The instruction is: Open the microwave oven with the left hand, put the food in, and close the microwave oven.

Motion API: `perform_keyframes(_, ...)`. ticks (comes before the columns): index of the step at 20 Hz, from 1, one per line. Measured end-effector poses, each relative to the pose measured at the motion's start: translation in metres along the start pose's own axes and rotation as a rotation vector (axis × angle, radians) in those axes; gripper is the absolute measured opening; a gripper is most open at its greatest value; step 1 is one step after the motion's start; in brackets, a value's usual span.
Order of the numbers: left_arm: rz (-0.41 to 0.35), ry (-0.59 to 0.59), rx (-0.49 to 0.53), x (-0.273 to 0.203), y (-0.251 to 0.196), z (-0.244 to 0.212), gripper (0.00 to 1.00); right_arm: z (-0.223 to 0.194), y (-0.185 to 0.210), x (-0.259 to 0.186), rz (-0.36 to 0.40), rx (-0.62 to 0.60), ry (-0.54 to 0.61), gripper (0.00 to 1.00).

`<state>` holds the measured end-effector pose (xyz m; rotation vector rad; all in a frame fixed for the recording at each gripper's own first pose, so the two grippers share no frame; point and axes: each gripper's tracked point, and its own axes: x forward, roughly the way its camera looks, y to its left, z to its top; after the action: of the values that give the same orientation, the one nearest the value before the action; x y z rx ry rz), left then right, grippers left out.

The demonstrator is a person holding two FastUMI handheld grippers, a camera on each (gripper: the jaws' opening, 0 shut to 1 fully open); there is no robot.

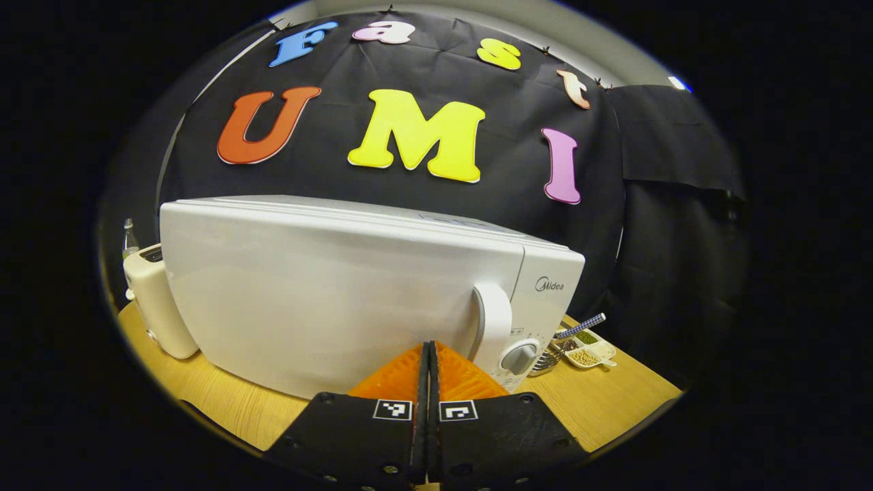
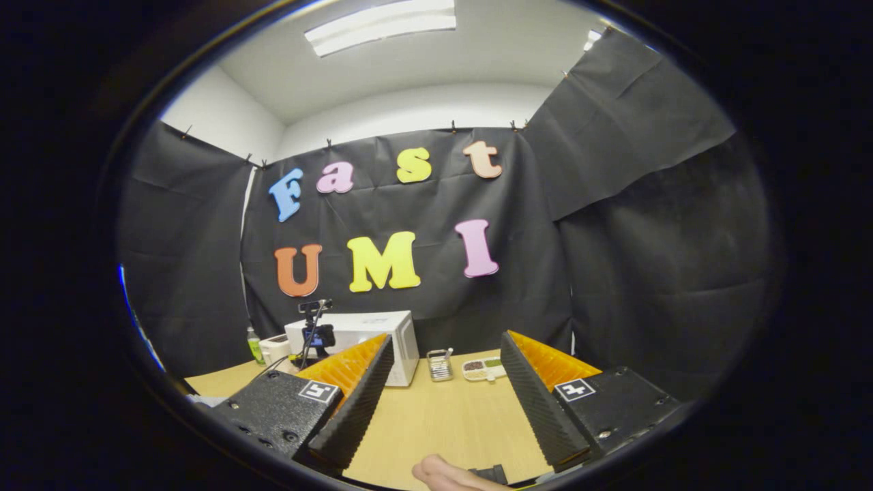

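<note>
The white microwave (image 1: 327, 300) stands on the wooden table (image 1: 614, 402) with its door closed. Its upright handle (image 1: 492, 326) and a round knob (image 1: 520, 356) sit at the right end of the front. My left gripper (image 1: 428, 349) is shut with nothing between its fingers, close to the door and just left of the handle. A white compartment tray of food (image 1: 590, 350) lies right of the microwave. In the right gripper view the microwave (image 2: 372, 337) is far off and the food tray (image 2: 483, 368) lies ahead. My right gripper (image 2: 447, 339) stands open and empty, well short of the tray.
A cream toaster (image 1: 155, 300) and a small bottle (image 1: 127, 237) stand left of the microwave. A metal wire basket (image 1: 550, 354) sits between microwave and tray, also seen as the basket (image 2: 440, 365). A person's finger (image 2: 443, 472) shows at the near table edge.
</note>
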<state>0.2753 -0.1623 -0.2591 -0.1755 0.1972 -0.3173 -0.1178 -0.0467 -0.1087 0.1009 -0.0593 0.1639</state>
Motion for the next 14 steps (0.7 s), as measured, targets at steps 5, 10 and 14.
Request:
perform_keyframes(5, 0.016, -0.042, -0.005, -0.081, 0.0, 0.038, 0.01, -0.002, 0.012, -0.002, -0.007, -0.011, 0.013, 1.0)
perform_keyframes(10, 0.101, -0.168, 0.017, -0.201, 0.016, 0.098, 0.1, 0.008, 0.027, -0.011, -0.008, -0.013, -0.007, 1.0)
perform_keyframes(14, 0.102, -0.234, 0.037, -0.278, 0.01, 0.126, 0.57, 0.016, 0.042, -0.017, -0.003, -0.021, -0.021, 1.0)
